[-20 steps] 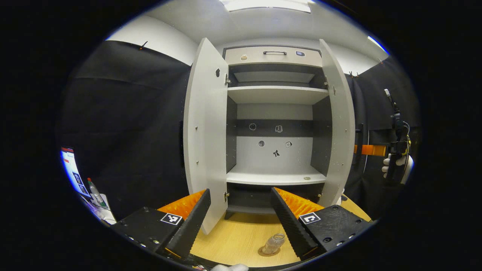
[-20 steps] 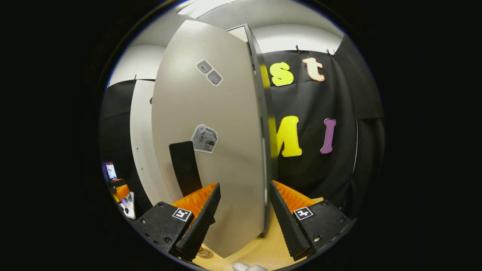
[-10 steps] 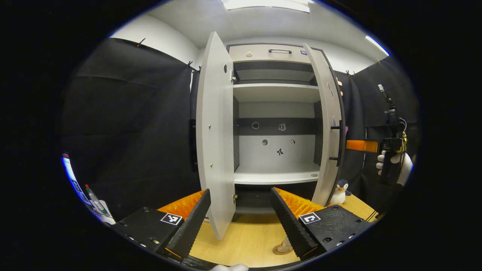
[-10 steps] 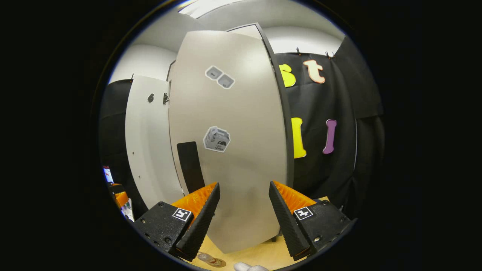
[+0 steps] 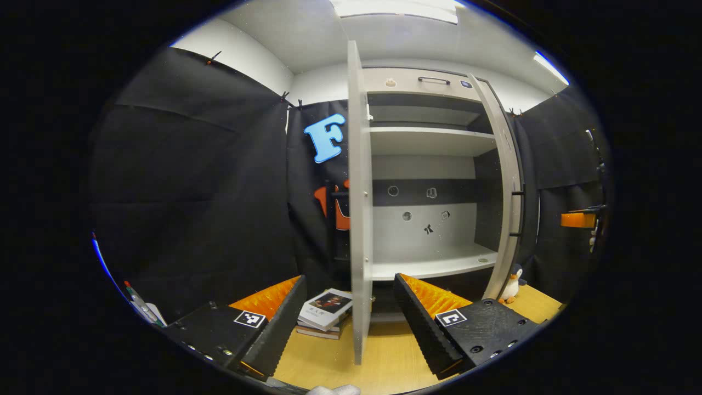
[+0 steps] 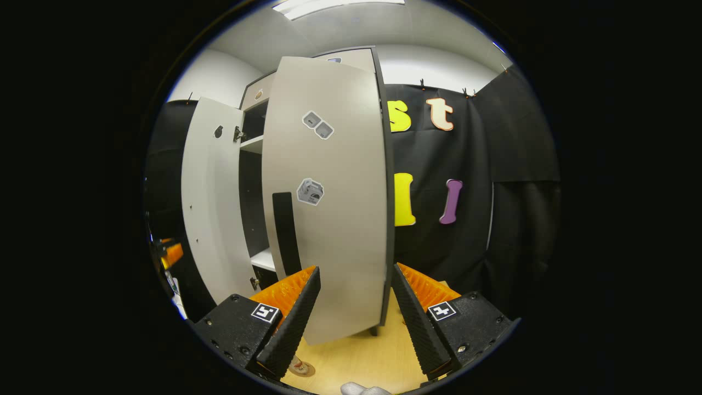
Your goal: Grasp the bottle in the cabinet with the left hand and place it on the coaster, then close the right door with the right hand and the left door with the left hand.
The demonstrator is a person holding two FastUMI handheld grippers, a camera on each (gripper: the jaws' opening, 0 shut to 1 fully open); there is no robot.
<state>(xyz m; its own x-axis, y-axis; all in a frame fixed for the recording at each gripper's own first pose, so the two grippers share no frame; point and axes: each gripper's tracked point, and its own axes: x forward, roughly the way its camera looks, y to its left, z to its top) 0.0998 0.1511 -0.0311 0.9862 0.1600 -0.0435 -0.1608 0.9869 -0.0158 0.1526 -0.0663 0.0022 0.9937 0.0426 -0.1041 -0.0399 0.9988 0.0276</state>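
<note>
Right door point(image 6: 329, 219) is partway shut ahead of my right hand-held gripper point(image 6: 351, 307), jaws open, empty; it needs another push. Left hand-held gripper point(image 5: 348, 312), open too, faces the left door point(image 5: 359, 219) edge-on.

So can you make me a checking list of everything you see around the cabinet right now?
Surface: wooden tabletop, bare in front of the cabinet.
Job's things: cabinet open, shelves bare; left door swung out, edge-on; right door partly closed; coaster low beside the left finger in the right gripper view, something standing on it, cut off.
Clutter: stacked books left of the cabinet; toy penguin at its right; pens at far left.
Grippers: left tongs open, holding nothing; right tongs open, holding nothing, facing the right door.
Cables: nothing seen.
Surroundings: black cloth walls, ceiling light.
</note>
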